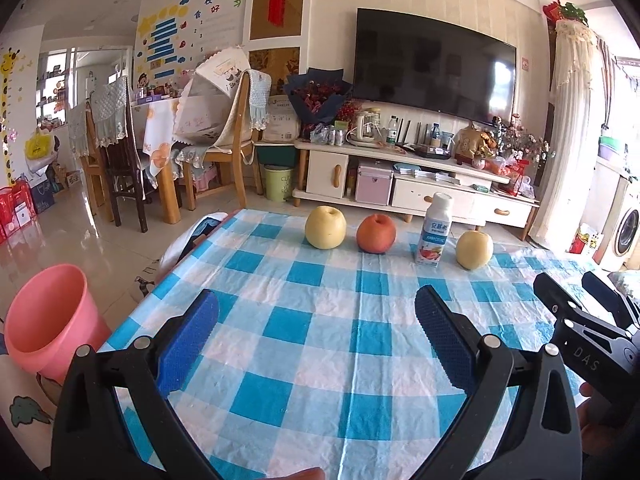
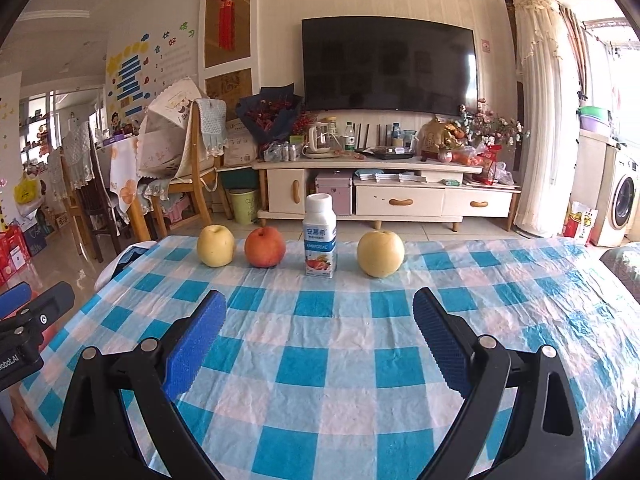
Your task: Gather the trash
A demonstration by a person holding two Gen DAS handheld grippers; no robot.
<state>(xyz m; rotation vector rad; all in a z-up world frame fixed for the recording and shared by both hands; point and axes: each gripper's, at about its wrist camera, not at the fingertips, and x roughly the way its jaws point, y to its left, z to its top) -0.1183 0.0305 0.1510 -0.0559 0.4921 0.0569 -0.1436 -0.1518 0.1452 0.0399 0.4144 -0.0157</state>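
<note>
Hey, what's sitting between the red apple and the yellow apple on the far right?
Only the white yogurt bottle stands between the red apple and the right-hand yellow apple, clearest in the right wrist view.

Two yellow apples [image 2: 216,245] [image 2: 380,253], one red apple [image 2: 265,247], one bottle [image 2: 319,236], one bucket [image 1: 52,320]

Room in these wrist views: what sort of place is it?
Most likely a home living room with a dining corner: a wall-mounted television above a cluttered media cabinet, dining chairs, and a washing machine at the right edge.
</note>
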